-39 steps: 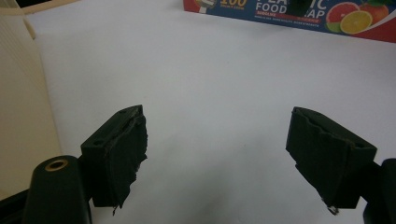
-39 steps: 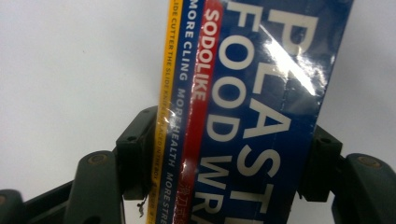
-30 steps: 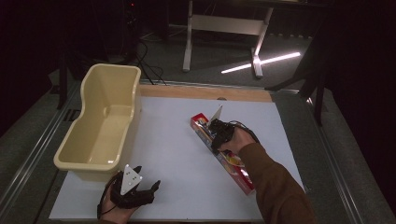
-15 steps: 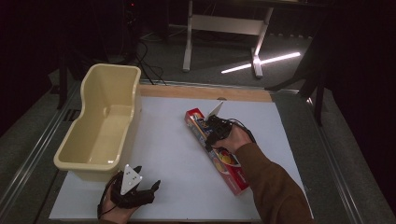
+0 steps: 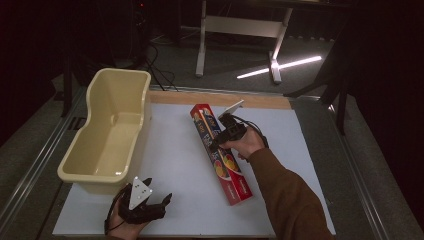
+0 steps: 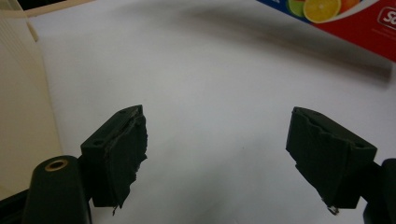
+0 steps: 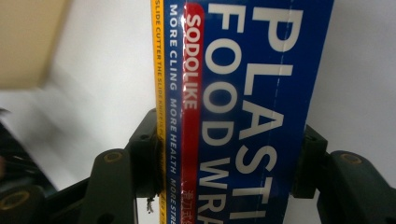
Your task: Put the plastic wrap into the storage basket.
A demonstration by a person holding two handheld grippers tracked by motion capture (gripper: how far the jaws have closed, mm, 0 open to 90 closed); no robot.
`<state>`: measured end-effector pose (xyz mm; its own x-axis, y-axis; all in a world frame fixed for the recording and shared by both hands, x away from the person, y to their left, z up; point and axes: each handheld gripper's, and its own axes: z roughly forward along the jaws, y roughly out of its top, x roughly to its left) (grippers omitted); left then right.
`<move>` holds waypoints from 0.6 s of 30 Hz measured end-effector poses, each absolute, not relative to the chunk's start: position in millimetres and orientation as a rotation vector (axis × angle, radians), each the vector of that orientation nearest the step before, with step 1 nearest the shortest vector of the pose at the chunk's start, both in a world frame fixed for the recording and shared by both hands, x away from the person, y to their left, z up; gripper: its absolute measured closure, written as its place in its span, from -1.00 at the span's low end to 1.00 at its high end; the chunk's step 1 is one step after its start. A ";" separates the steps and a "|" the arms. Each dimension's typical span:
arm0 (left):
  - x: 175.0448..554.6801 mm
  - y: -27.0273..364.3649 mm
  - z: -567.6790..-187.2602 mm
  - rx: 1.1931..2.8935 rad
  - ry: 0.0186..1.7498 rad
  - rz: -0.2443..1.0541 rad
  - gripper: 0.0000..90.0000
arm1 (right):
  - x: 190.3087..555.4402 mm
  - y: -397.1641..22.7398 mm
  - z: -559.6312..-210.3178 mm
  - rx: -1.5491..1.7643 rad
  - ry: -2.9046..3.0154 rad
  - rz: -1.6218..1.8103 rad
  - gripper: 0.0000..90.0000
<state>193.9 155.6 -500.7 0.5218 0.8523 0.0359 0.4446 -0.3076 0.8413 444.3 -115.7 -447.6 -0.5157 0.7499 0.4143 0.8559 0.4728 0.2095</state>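
White table point(image 5: 180, 165), cream bin point(image 5: 107, 135) at 9 o'clock. Step in hand: lifting the plastic wrap box point(image 5: 220, 152), centre-right, far end pointing to 11 o'clock. Right gripper point(image 5: 216, 142) clamped across it; left gripper point(image 5: 159, 204) gaping, empty, at 7 o'clock. Next, probably: carry toward bin, keeping it level. Box long, red-blue, fruit print.

Cream plastic tub point(image 5: 107, 132) at left edge of white table sheet point(image 5: 175, 165); desk frame point(image 5: 240, 30) beyond.

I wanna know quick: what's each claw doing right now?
Left gripper: open, holding nothing.
Right gripper: closed on the plastic wrap box.
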 end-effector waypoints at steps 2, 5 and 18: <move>193.6 155.3 -500.4 1.934 1.060 0.626 -0.55 | 446.2 -116.7 -446.1 -1.391 -2.406 -0.621 -0.06; 193.1 155.0 -500.2 1.934 1.057 0.626 -0.55 | 449.7 -118.1 -444.4 -1.409 -2.321 -0.688 -0.06; 190.7 151.4 -500.1 1.935 1.043 0.621 -0.55 | 457.1 -106.1 -428.0 -1.435 -2.137 -0.879 -0.06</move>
